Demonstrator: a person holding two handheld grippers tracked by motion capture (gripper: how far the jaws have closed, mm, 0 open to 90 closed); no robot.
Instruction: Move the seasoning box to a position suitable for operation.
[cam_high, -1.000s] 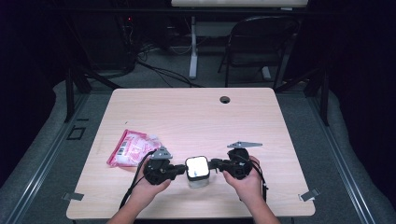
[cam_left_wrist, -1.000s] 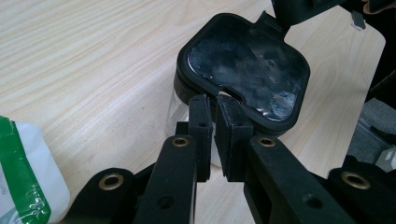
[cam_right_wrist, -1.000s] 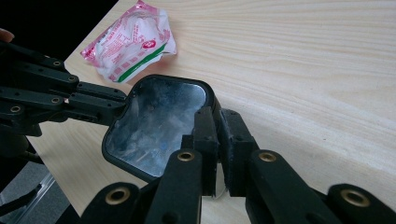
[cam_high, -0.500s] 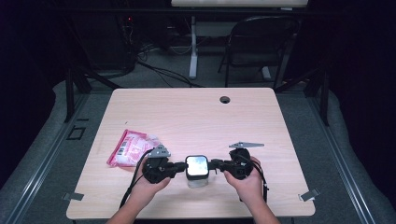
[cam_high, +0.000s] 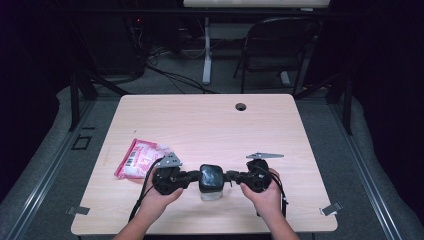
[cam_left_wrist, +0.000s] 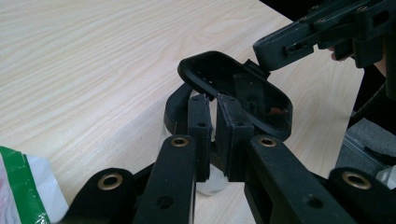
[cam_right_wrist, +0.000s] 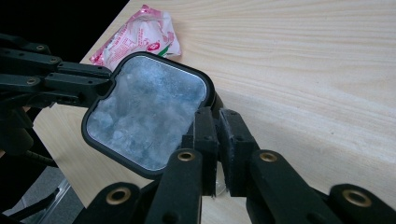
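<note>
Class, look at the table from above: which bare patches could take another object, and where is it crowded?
Free: the far half of the table, from the pink packet back to the cable hole, and the right side beyond the right gripper. Crowded: the near middle, where the left gripper and the right one meet at the black-lidded container.

A clear container (cam_high: 211, 192) with a black-rimmed lid (cam_right_wrist: 147, 112) tilted up open sits near the table's front edge.
</note>
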